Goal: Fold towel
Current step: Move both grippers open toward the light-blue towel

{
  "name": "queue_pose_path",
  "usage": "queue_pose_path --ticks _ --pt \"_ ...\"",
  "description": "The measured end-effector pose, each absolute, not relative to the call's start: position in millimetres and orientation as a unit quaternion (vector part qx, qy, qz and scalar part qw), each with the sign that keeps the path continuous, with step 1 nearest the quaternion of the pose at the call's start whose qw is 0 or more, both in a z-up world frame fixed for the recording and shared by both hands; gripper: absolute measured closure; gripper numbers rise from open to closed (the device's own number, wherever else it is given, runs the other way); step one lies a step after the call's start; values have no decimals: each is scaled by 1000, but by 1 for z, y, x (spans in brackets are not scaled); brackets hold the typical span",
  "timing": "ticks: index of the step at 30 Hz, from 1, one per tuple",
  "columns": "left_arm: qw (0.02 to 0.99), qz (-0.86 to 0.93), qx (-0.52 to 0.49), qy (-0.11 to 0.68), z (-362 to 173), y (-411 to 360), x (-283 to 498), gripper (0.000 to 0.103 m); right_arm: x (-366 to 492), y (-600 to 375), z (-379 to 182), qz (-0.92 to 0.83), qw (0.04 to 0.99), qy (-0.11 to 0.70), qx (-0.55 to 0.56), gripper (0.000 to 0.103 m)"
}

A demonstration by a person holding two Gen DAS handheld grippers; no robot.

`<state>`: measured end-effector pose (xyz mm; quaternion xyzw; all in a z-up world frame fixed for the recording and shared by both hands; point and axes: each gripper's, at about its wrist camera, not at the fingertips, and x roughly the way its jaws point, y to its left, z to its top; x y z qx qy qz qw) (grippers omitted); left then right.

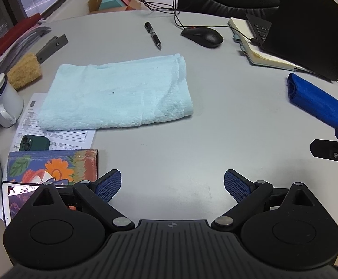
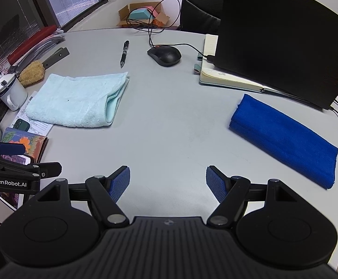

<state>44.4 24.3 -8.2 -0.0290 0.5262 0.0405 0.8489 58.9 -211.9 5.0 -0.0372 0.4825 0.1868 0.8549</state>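
Observation:
A light blue towel (image 1: 115, 93) lies folded flat on the grey table (image 1: 215, 121), its left edge over a paper sheet; it also shows in the right wrist view (image 2: 76, 100). A dark blue towel (image 2: 282, 139) lies folded at the right, also in the left wrist view (image 1: 317, 100). My left gripper (image 1: 172, 186) is open and empty, above bare table in front of the light blue towel. My right gripper (image 2: 167, 182) is open and empty, between the two towels, nearer the front edge.
A pen (image 1: 153, 35), a mouse (image 1: 202, 36), a notebook (image 1: 257, 46) and a black laptop (image 2: 273, 41) stand at the back. A white jug (image 1: 0, 97), a brush (image 1: 24, 71), a phone (image 1: 34, 142), a floral book (image 1: 52, 165) and a tablet (image 1: 13, 197) crowd the left.

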Motion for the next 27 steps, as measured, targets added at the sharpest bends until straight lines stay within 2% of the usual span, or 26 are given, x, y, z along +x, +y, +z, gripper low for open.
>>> queue_pose_path --ticks 27 --pt "837 56 -43 543 -23 62 60 6 115 -139 -18 247 830 493 -82 30"
